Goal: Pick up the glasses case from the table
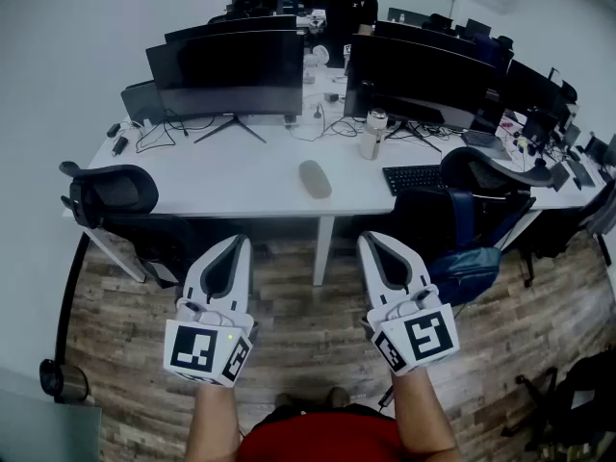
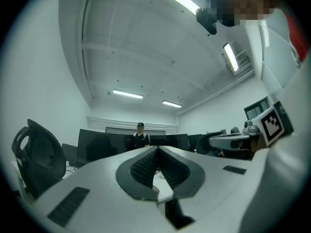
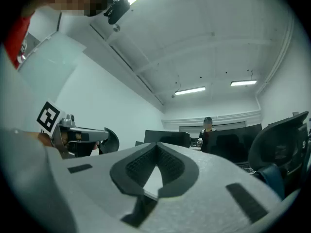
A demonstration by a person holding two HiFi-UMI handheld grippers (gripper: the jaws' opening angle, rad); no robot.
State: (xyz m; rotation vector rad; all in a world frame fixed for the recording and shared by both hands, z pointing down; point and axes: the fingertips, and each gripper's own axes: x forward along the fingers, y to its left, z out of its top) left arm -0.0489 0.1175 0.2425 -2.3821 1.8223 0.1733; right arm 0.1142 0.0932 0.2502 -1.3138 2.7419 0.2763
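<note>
A grey oval glasses case lies on the white table, in front of the gap between the monitors. Both grippers hang over the wooden floor, well short of the table's front edge. My left gripper is shut, tips together, with nothing held. My right gripper is shut too and empty. In the left gripper view the jaws of my left gripper meet at their tips, with the table surface showing behind. The right gripper view shows my right gripper with its jaws closed the same way.
Dark monitors line the back of the table. A water bottle and a keyboard sit right of the case. Black office chairs stand at the left and right. A person stands behind the desks.
</note>
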